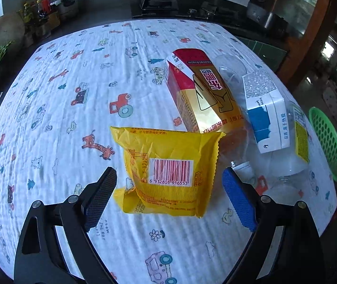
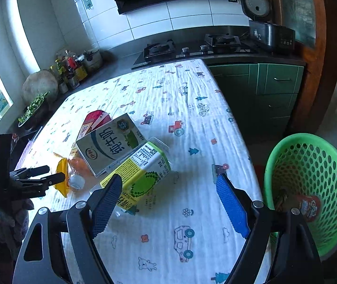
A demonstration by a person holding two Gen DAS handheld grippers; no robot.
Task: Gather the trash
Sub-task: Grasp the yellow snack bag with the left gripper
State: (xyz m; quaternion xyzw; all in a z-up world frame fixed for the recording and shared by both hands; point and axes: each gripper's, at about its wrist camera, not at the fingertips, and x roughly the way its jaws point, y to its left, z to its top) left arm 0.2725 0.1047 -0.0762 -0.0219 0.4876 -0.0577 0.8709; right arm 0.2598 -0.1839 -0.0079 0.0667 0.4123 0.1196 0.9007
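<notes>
A yellow snack packet point(image 1: 168, 172) with a barcode lies flat on the patterned tablecloth point(image 1: 74, 118). My left gripper point(image 1: 168, 172) is open and straddles it, with its pads clear of the packet's edges. Behind the packet lie a red and gold carton point(image 1: 201, 90), a white and blue carton point(image 1: 267, 116) and a clear bottle point(image 1: 286, 165). My right gripper point(image 2: 168, 179) is open over bare cloth. Its left finger is beside the bottle's green and yellow label point(image 2: 142, 172). A green basket point(image 2: 310, 189) stands off the table's right edge, with a red wrapper point(image 2: 308, 206) in it.
The right wrist view also shows a white and green milk carton point(image 2: 111, 146) leaning on the pile. The left gripper point(image 2: 50, 175) is at the far left, in a sleeved hand. A stove point(image 2: 192, 47) and green cabinets point(image 2: 263, 90) stand beyond the table.
</notes>
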